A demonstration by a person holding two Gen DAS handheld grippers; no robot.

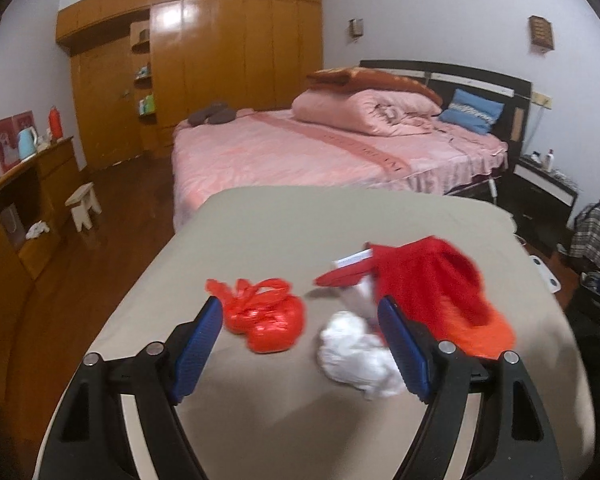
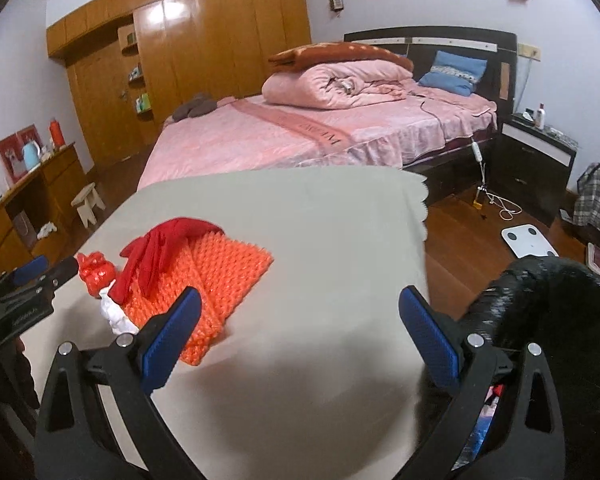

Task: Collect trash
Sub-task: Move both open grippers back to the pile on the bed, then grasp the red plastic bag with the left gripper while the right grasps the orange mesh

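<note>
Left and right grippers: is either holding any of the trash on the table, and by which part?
Nothing is held. The left gripper and right gripper are open, above the table, with no pad touching the trash.

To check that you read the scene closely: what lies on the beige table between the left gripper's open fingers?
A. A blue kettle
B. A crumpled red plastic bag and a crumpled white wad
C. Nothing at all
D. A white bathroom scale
B: in the left wrist view, the crumpled red plastic bag and the crumpled white wad lie on the beige table, framed by the left gripper.
</note>
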